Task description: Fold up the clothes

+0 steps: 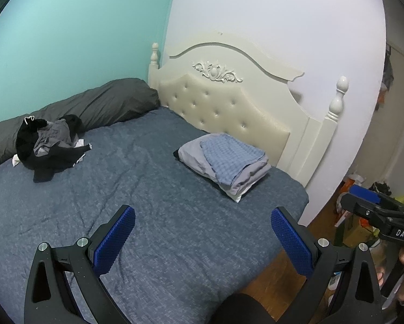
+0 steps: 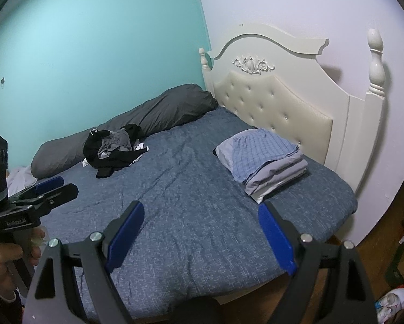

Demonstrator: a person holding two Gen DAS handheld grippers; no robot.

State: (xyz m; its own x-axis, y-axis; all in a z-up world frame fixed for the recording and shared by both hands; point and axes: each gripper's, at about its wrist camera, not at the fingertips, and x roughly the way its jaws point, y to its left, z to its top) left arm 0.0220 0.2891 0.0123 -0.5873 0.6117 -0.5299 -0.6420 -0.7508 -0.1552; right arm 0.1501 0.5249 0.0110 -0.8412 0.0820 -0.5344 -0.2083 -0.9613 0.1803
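1. Left gripper: fingers wide apart, nothing between them, held over the bed.
2. Right gripper: fingers wide apart, empty, also over the bed.
3. Unfolded pile: dark and grey clothes, far side, against the grey pillow.
4. Folded stack: near the headboard.

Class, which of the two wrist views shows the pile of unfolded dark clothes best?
The left wrist view: the dark pile looks larger there, showing its grey and white pieces. The right wrist view shows the same pile smaller and further off, beside the grey pillow.
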